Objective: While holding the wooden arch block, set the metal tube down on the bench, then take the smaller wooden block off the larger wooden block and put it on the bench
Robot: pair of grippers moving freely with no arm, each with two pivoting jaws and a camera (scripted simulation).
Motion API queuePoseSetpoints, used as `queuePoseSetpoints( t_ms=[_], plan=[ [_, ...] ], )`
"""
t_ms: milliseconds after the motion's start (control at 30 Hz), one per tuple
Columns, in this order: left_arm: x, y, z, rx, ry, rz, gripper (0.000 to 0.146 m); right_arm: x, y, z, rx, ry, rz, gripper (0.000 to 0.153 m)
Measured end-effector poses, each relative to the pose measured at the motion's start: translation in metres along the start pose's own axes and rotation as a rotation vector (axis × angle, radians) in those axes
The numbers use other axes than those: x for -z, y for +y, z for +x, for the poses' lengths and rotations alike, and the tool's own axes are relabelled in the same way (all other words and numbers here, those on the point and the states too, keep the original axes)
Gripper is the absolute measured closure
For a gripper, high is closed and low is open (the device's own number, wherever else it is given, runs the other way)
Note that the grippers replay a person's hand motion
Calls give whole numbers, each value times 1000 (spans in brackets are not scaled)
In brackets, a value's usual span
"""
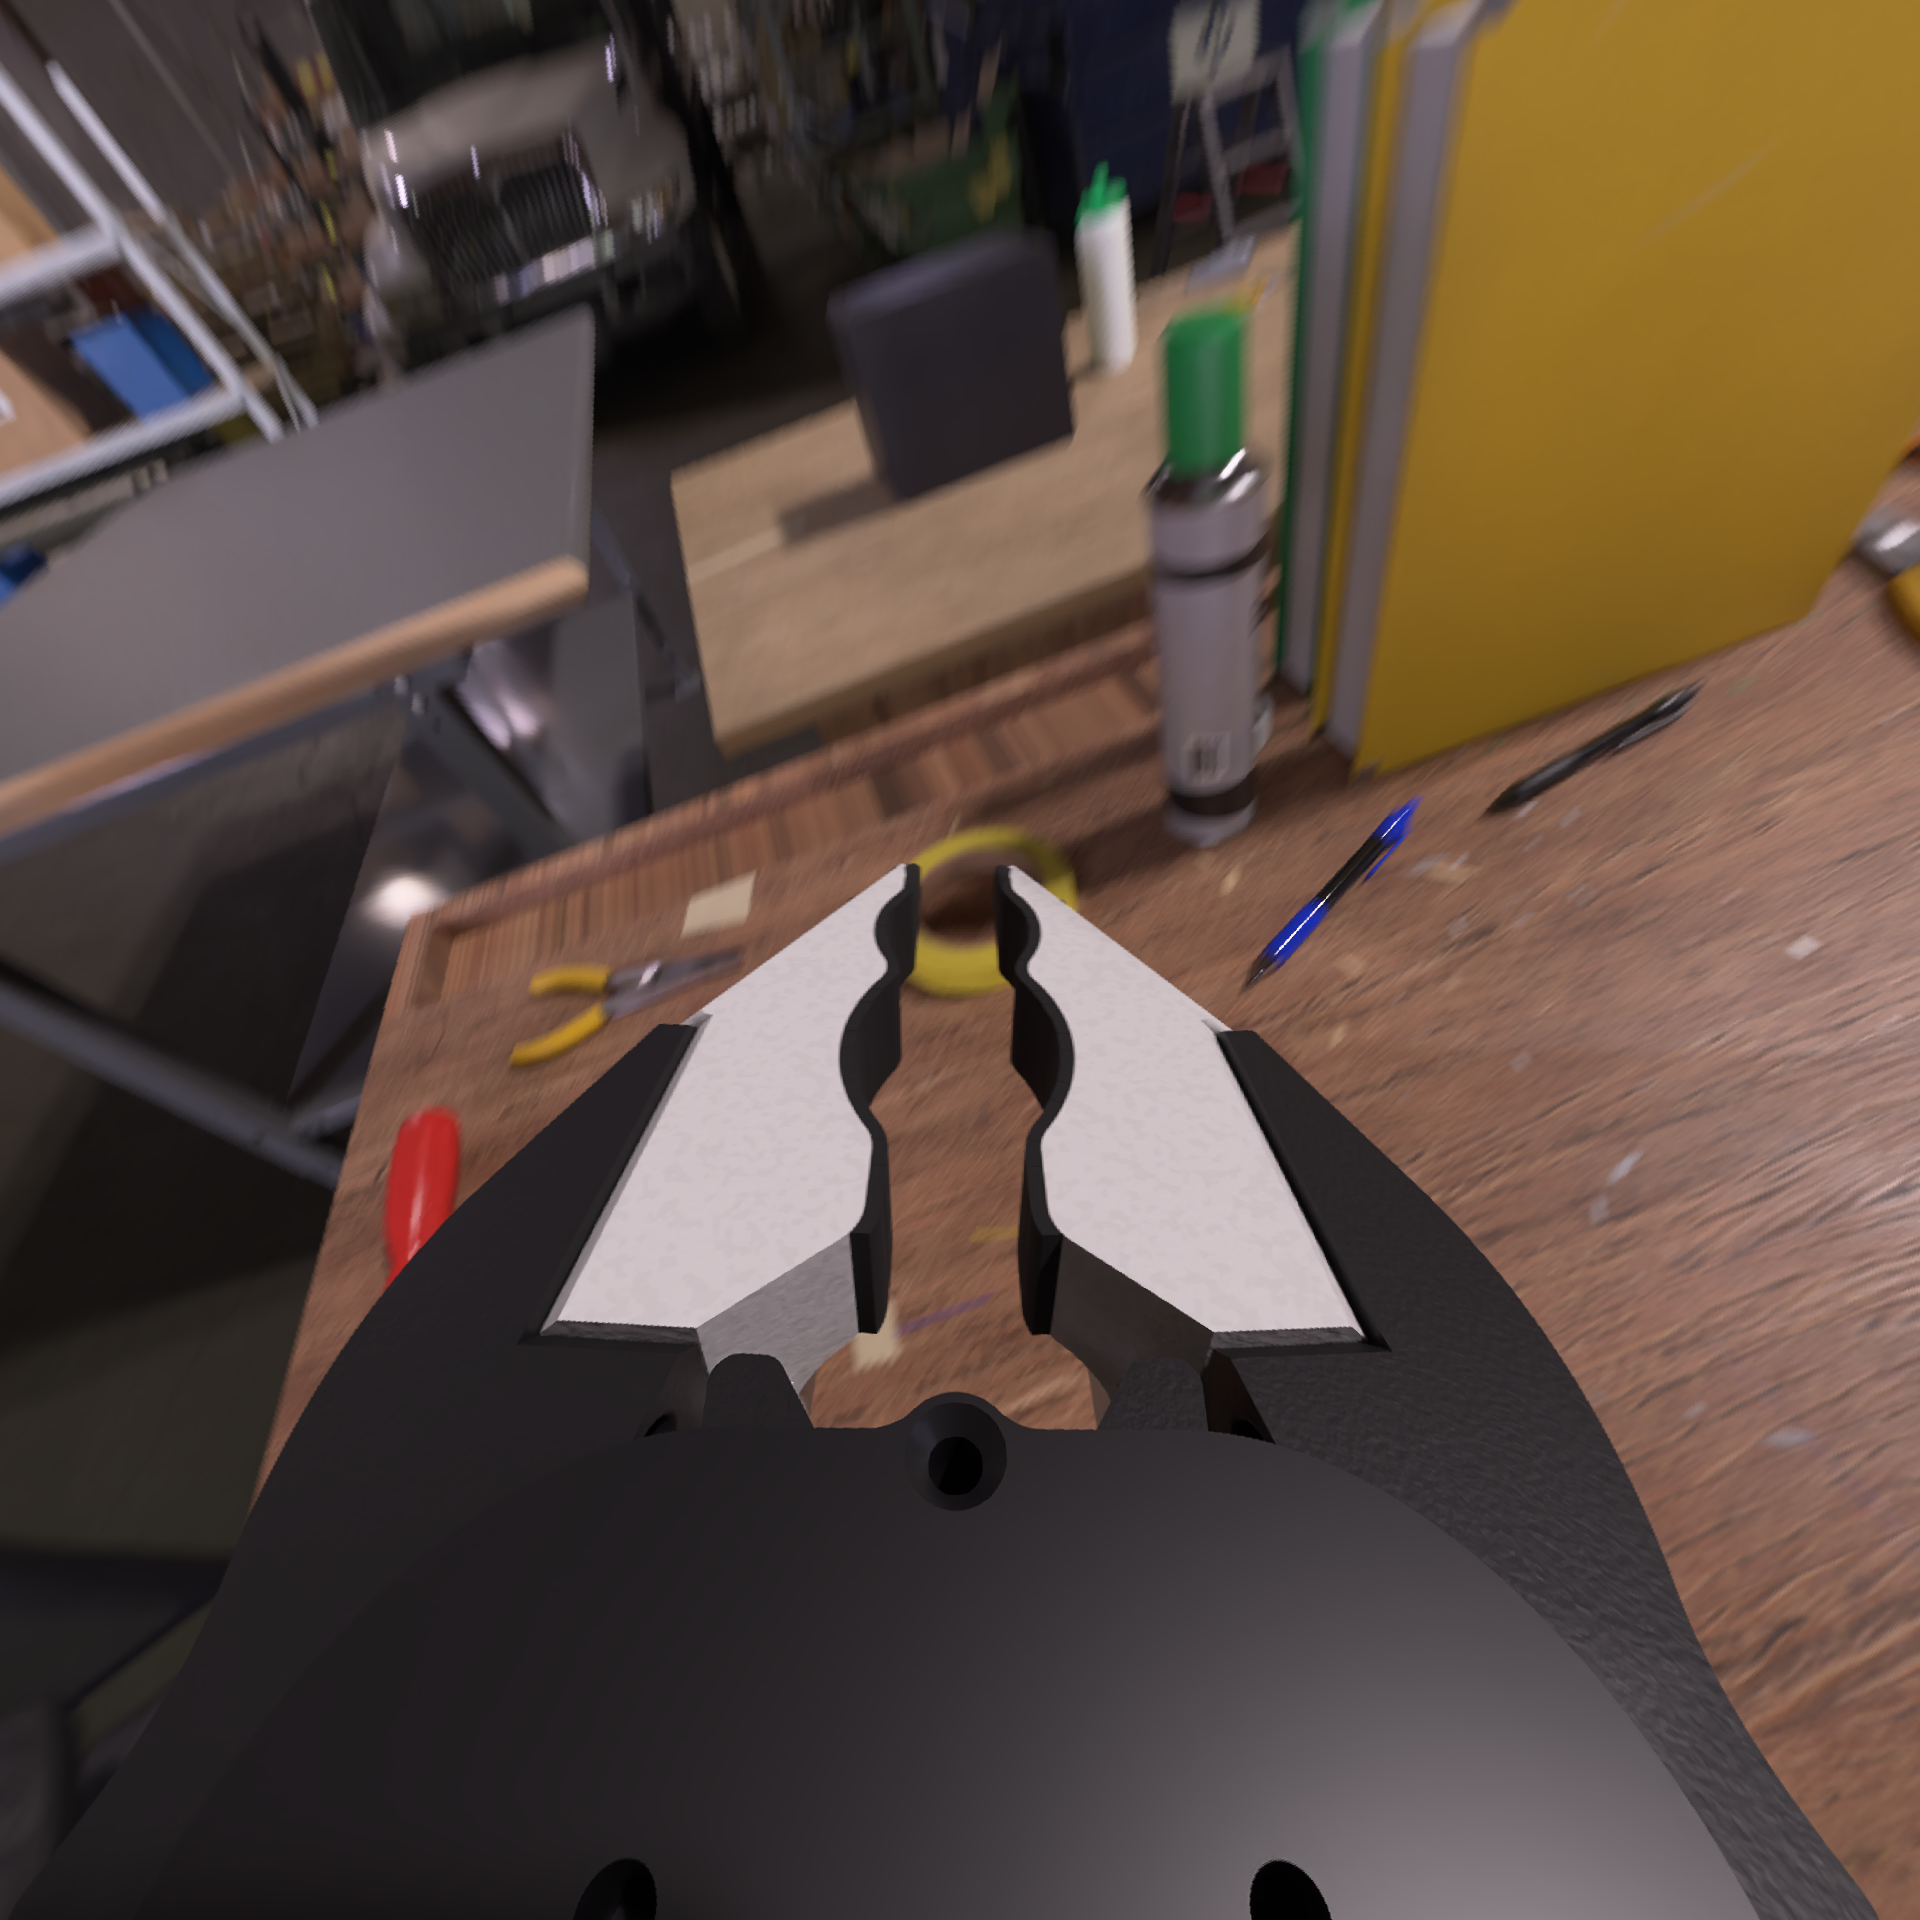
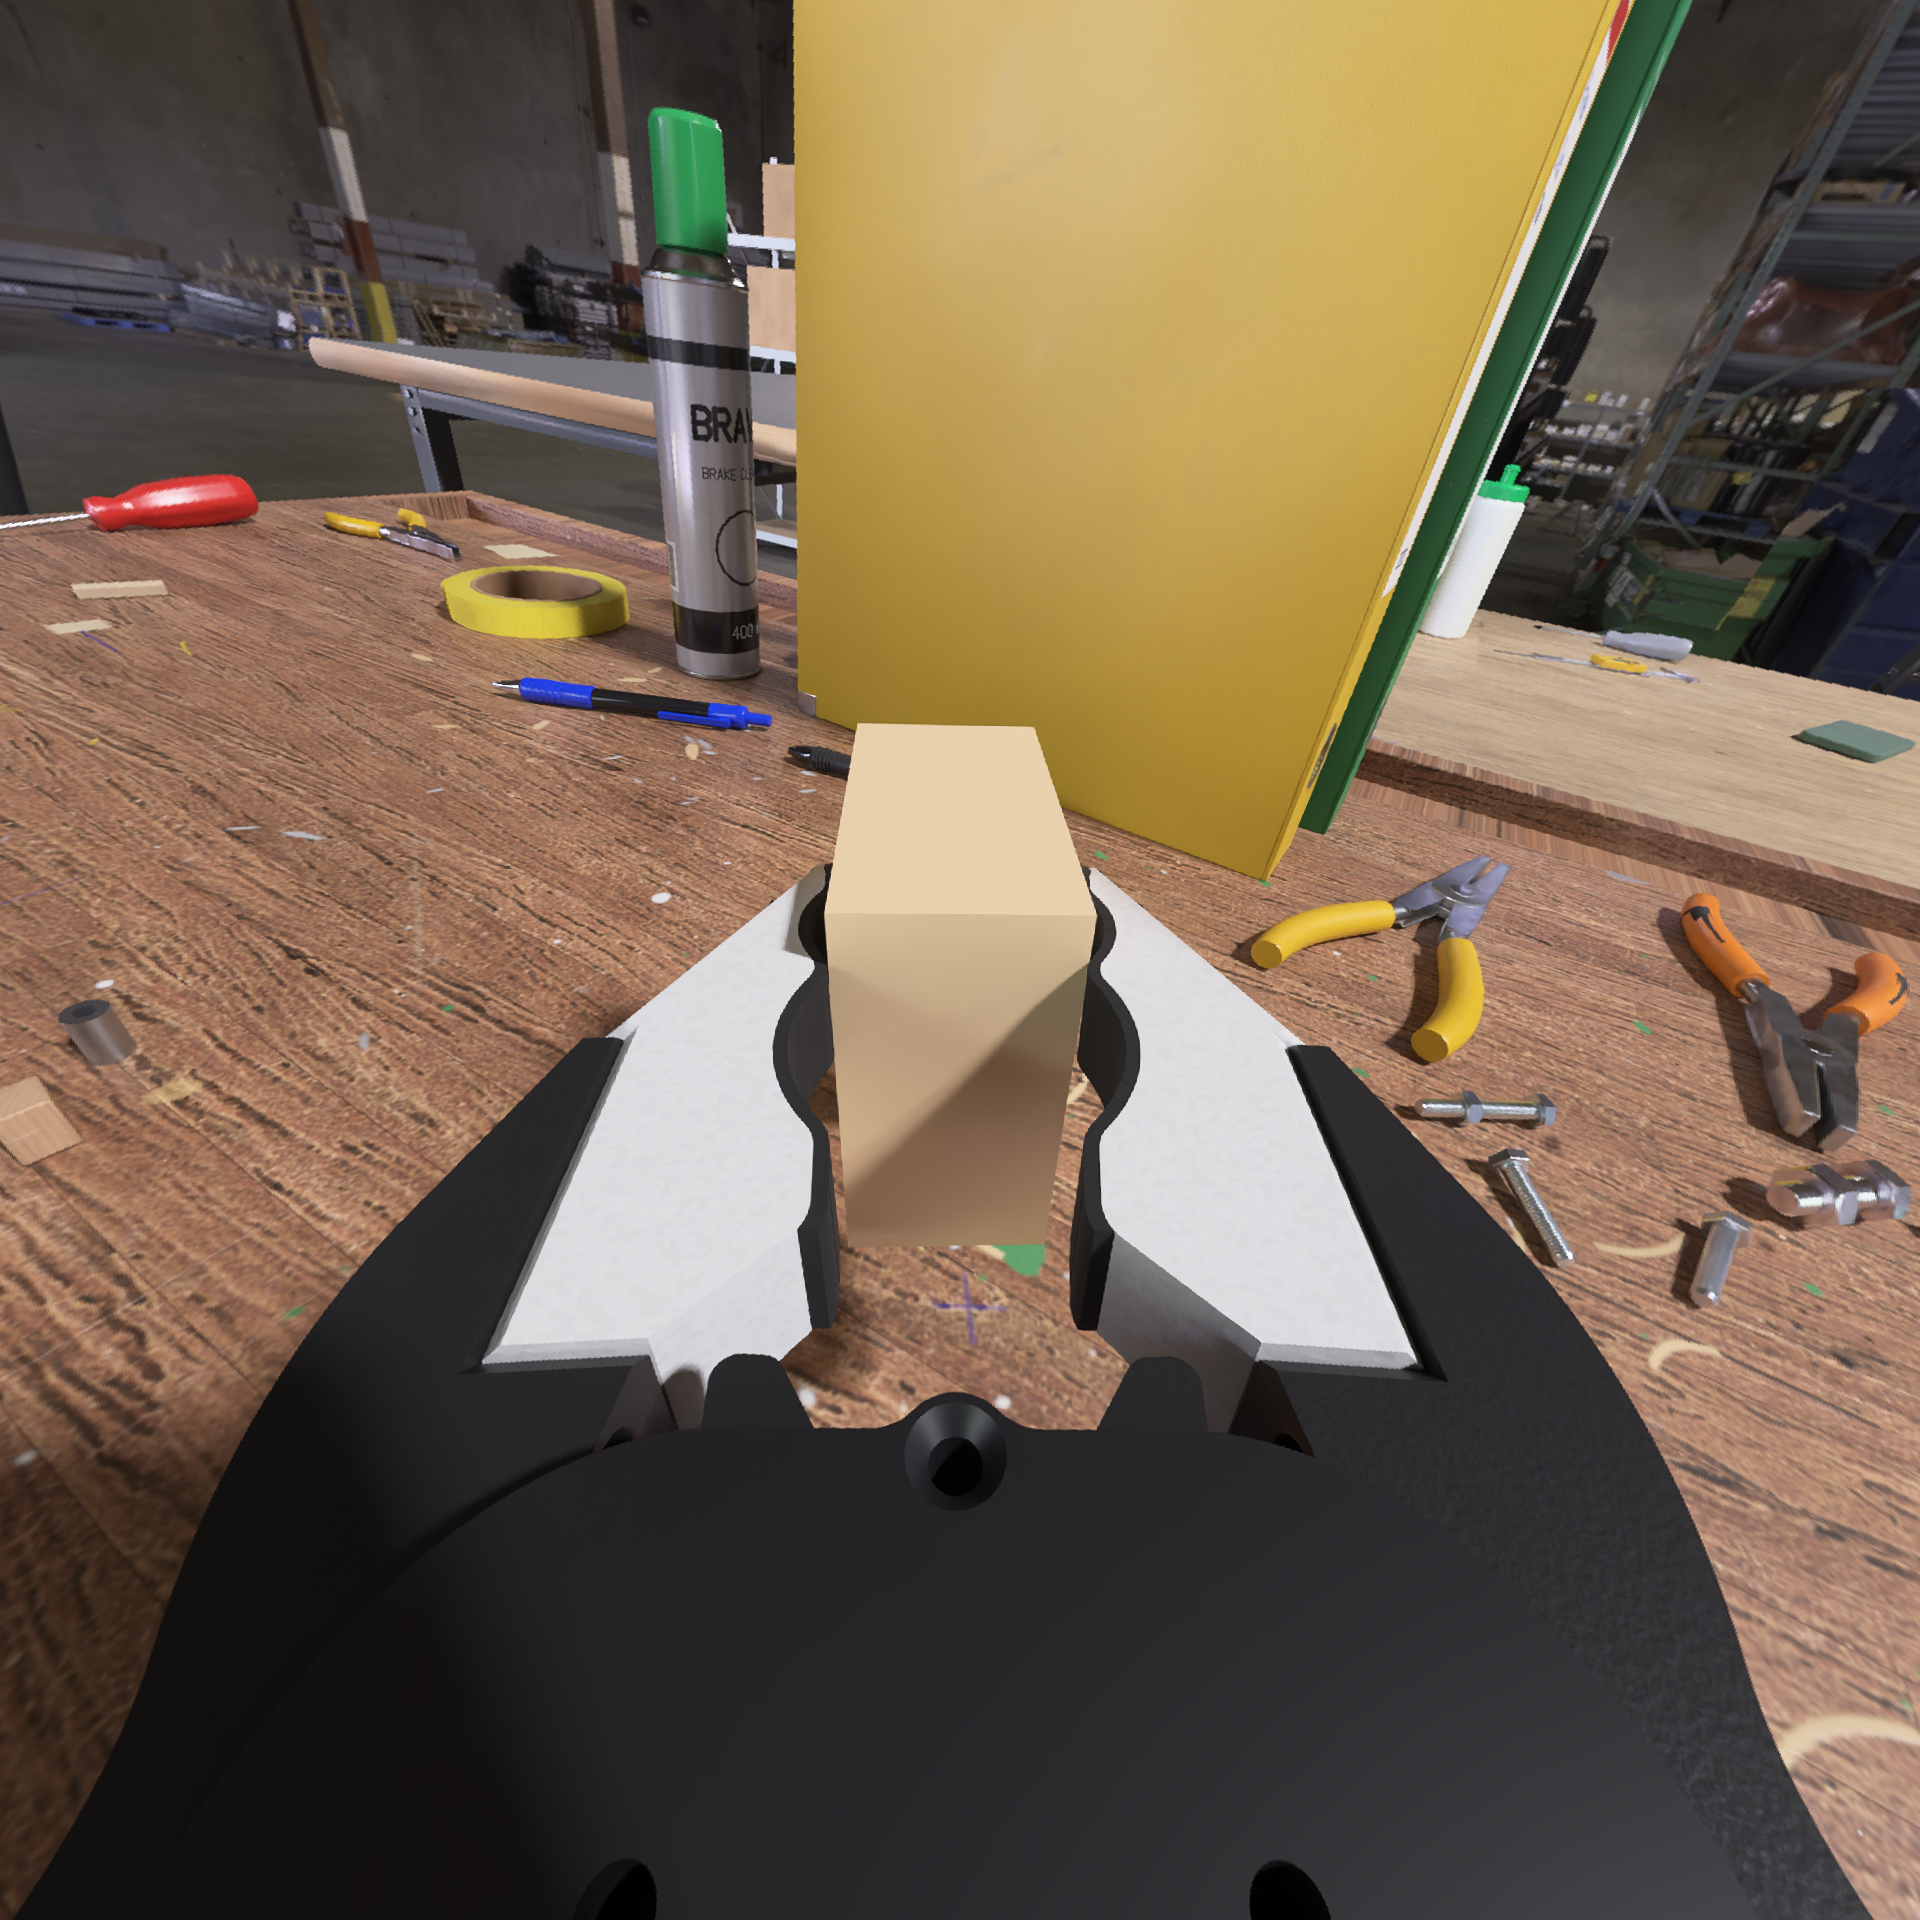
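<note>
**Right gripper pinches a wooden block; left gripper carries nothing**

In the right wrist view, the right gripper has its white fingers with black pads pressed against both sides of a pale, plain-sided wooden block at the centre of the frame. The block's lower end hangs clear of the brown wood-grain bench; whether it has an arch cut cannot be told from this side. At the left edge of the frame, a short grey metal tube lies on the bench, well apart from the gripper. Behind the block, in the upper middle, stands a tall yellow panel, with a silver spray can with a green cap just to its left. A roll of yellow tape and a blue pen lie in the upper left. Yellow-handled pliers, orange-handled pliers and loose steel bolts are scattered on the right.

In the left wrist view, the left gripper sits at the centre of the frame, its fingers slightly apart with only bare bench showing between them. Past the fingertips lies the yellow tape roll. A red-handled screwdriver lies at the left.
</note>
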State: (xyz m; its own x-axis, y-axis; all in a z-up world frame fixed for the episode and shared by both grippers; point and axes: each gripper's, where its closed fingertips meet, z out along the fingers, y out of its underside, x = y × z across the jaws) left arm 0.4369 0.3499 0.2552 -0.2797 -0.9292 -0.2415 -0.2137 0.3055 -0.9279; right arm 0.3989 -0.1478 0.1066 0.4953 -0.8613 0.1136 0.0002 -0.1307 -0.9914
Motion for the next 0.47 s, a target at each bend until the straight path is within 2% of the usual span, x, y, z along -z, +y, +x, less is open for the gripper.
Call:
queuePoseSetpoints(
  t_ms=[67, 200, 333, 467],
  plan=[
    [-9, 33, -26, -13, -4, -137, 141, 0, 0, 0, 0, 3, 0, 108],
    [-28, 113, -38, -59, 116, -475, 146, 0, 0, 1, 2, 7, -2, 108],
    [-36, 177, -19, -146, 307, -743, 138, 0, 1, 0, 12, 3, -6, 108],
    [-44, 213, 1, -249, 412, -903, 130, -1, 3, -2, 30, -3, -14, 108]
  ],
)
